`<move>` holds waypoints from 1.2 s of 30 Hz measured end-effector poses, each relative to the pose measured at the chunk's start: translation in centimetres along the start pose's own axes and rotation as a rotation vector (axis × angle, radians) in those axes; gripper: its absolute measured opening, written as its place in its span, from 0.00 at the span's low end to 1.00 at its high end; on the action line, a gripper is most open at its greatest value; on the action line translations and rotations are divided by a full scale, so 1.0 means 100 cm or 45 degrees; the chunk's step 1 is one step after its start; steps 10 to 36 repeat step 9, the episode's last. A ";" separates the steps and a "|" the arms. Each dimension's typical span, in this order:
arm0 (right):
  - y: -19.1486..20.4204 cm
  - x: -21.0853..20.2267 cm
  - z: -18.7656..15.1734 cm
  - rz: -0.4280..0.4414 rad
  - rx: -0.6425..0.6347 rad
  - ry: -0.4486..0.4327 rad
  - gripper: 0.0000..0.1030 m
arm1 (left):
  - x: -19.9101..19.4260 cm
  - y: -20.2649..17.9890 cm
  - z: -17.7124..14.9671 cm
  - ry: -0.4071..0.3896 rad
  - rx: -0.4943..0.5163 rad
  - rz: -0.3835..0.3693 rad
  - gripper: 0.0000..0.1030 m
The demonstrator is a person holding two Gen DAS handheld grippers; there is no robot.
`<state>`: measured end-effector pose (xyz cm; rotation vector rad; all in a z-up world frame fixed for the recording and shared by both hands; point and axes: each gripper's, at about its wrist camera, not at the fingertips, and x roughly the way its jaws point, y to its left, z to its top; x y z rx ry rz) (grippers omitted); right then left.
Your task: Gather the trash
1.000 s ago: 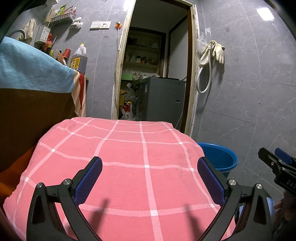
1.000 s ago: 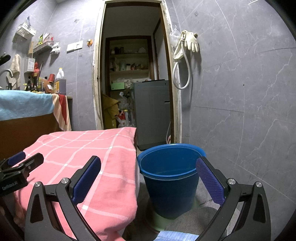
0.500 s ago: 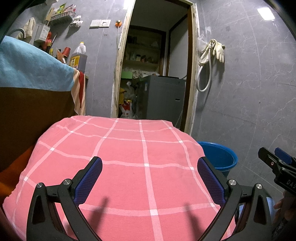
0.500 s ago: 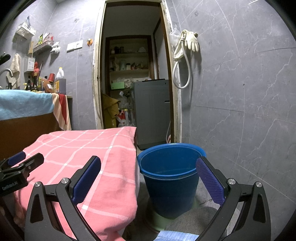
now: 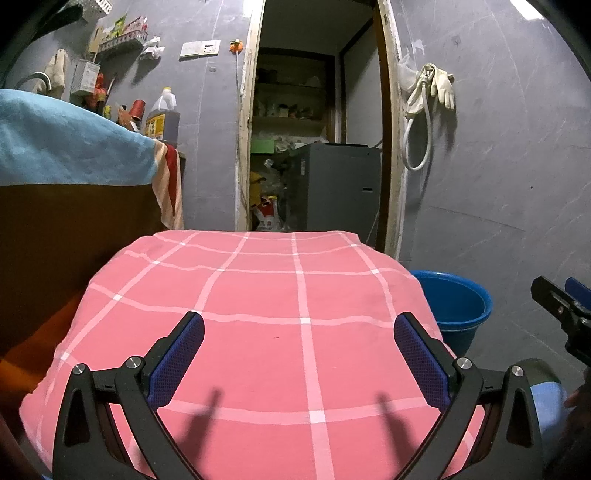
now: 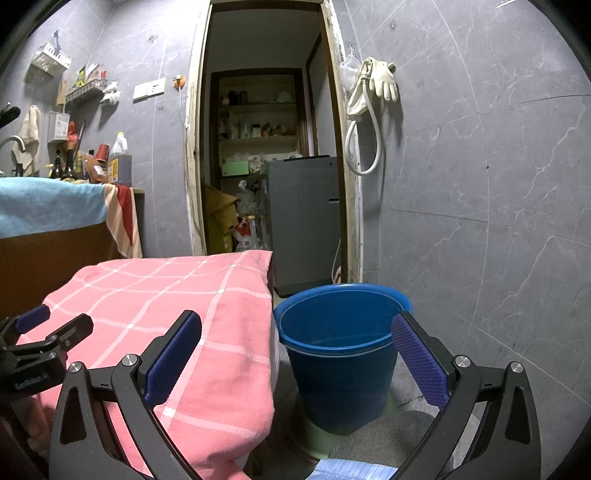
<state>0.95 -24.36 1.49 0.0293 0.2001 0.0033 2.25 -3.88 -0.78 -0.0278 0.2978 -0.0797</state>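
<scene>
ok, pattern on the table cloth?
Pink cloth with a white grid check; clearest in the left wrist view.

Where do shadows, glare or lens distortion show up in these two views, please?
Left wrist view: two finger shadows fall on the pink checked cloth; a ceiling light glares top right; dark fisheye corners. Right wrist view: the door frame bows; the hanging gloves cast a shadow on the wall; the blue bucket stays sharp.

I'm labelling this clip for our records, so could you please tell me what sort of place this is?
Probably a home kitchen or utility room: grey tiled walls, a tap beside a counter crowded with bottles, rubber gloves hanging by the doorway, and a blue bucket on the floor.
</scene>
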 end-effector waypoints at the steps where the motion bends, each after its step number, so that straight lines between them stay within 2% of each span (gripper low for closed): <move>1: 0.000 0.000 0.000 0.000 0.000 0.000 1.00 | 0.001 0.000 0.000 0.001 0.000 0.001 0.98; 36: 0.000 0.000 0.001 0.000 0.000 0.002 1.00 | 0.001 0.003 0.000 0.006 0.000 -0.001 0.98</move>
